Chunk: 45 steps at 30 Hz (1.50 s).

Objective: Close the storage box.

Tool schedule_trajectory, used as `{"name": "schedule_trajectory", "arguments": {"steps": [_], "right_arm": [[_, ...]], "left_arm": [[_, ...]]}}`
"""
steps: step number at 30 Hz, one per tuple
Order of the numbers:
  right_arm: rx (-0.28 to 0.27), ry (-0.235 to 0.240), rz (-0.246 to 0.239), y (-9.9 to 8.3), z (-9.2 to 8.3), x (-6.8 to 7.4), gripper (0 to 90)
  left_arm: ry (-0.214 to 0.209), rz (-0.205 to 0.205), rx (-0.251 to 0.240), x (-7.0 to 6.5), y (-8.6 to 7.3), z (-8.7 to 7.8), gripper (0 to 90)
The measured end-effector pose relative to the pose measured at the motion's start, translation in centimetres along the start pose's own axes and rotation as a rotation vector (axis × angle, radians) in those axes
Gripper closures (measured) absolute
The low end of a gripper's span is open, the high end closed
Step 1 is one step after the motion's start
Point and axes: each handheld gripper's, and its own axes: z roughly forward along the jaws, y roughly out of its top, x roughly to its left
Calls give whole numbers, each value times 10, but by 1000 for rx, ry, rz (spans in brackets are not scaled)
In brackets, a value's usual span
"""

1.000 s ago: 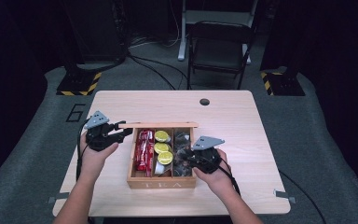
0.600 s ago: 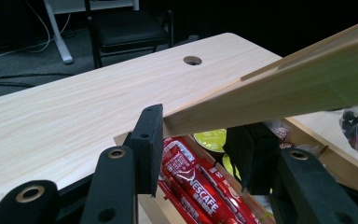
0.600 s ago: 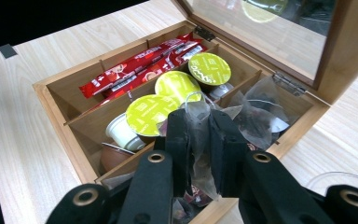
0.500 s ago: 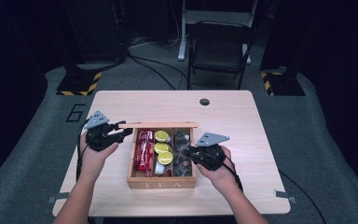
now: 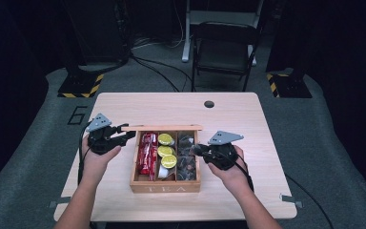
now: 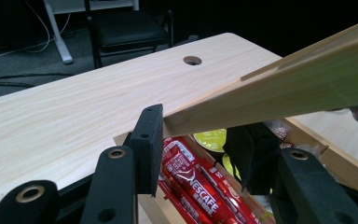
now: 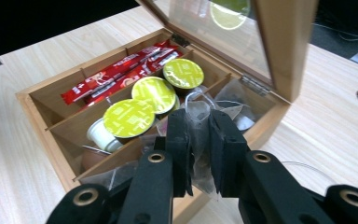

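Since a second ago, the right gripper (image 7: 198, 140) is lifting slightly over the tea box (image 5: 166, 184), clenching a tea bag (image 7: 200, 114) above its right compartment. The left gripper (image 6: 200, 140) is holding the lid (image 6: 279, 88) up. Lift straight; green capsules (image 7: 154, 93) and Nescafe sticks (image 6: 200, 196) are crowding beside it.

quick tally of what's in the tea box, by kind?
Red coffee sticks: at least 3; the exact number is hard to tell
Green-lidded pods: 3
White pod on its side: 1
Clear tea bags: a pile, too jumbled to count; one is pinched in the right gripper
Total: at least 8
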Motion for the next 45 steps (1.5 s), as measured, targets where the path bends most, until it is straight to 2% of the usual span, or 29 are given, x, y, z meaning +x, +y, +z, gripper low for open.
{"name": "schedule_trajectory", "arguments": {"steps": [8, 10, 12, 21, 38, 45], "right_arm": [[2, -30, 9, 1, -8, -14, 791], [-1, -46, 28, 1, -9, -17, 790], [3, -56, 20, 1, -9, -21, 790], [12, -97, 42, -2, -10, -36, 791], [52, -137, 76, -19, -5, -48, 790], [74, -151, 87, -25, 2, -51, 790]], "left_arm": [[0, 0, 0, 0, 0, 0, 570], [0, 0, -1, 0, 0, 0, 570], [0, 0, 0, 0, 0, 0, 570], [0, 0, 0, 0, 0, 0, 570], [0, 0, 0, 0, 0, 0, 570], [0, 0, -1, 0, 0, 0, 570]]}}
